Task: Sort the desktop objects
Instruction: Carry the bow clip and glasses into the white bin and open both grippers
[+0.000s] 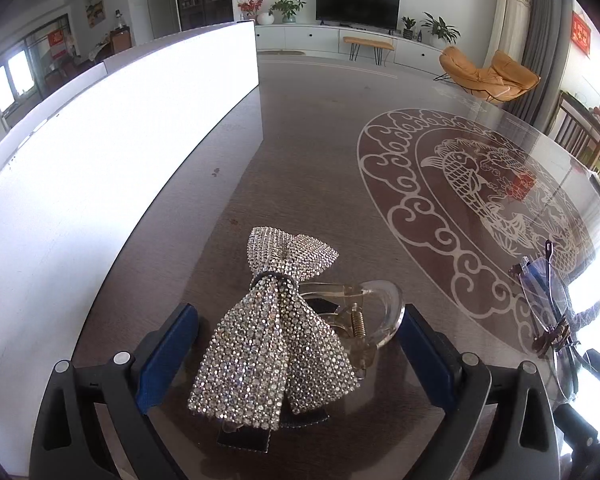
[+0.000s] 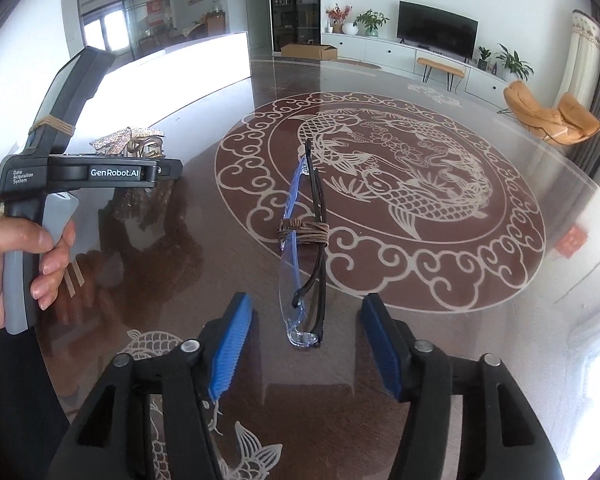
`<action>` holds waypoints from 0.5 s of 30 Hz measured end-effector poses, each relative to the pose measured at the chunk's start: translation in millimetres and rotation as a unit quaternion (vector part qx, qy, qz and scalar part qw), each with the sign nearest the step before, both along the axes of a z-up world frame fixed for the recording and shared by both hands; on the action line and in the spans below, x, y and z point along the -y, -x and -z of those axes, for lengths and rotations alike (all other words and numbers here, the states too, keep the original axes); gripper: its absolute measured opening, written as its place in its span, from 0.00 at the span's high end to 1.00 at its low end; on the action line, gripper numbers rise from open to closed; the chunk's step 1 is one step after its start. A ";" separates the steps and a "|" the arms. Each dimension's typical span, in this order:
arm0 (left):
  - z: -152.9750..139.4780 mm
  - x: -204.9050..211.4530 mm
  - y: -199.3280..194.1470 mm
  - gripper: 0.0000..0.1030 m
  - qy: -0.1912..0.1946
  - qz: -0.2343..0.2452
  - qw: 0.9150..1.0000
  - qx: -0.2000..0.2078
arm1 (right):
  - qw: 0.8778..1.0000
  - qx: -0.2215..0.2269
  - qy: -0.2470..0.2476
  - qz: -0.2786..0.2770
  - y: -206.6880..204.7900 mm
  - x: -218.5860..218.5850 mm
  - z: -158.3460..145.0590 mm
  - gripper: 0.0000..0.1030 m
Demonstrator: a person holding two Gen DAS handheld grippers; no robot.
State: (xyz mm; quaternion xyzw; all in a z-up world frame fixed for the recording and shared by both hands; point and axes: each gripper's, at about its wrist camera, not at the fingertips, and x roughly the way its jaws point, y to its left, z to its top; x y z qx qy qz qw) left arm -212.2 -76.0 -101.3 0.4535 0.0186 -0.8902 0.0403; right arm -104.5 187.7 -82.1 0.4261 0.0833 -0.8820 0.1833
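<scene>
Two tools, both with pads spread and nothing gripped. Left tool (image 1: 300,344): straddles a rhinestone bow clip (image 1: 272,340) lying on the glass-topped counter (image 1: 320,160), its clear claw (image 1: 364,316) close to the right-hand pad; neither pad touches it. Right tool (image 2: 306,340): straddles the near end of folded glasses (image 2: 304,240) bound with brown cord (image 2: 304,234), lying lengthwise away from the camera, well apart from the clip. White box (image 1: 100,152): stands along the counter's left side, likely the sorting bin. Handling note: the right tool should probably ease forward toward the cord-bound middle, centre the frame, then close gently on the temples, since lenses may slip or scratch.
</scene>
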 end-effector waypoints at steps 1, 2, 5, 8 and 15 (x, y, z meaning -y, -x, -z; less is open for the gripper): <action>-0.6 0.3 0.6 0.03 0.000 0.001 1.000 0.000 | 1.000 0.003 0.001 -0.002 0.7 -1.1 -2.0 0.38; -0.6 0.2 0.5 0.03 0.000 0.001 1.000 0.000 | 1.000 0.007 0.002 -0.004 1.6 -2.9 -4.1 0.38; -0.6 0.3 0.6 0.03 0.000 0.000 1.000 0.000 | 1.000 0.015 0.009 -0.017 12.2 -11.0 -19.1 0.38; -0.6 0.3 0.4 0.03 -0.001 0.001 1.000 0.000 | 1.000 0.018 0.000 -0.026 32.5 -13.2 -33.8 0.37; -5.9 -1.1 -4.9 0.29 -0.022 0.032 0.999 -0.023 | 0.987 0.129 -0.049 -0.085 82.2 29.9 -17.4 0.38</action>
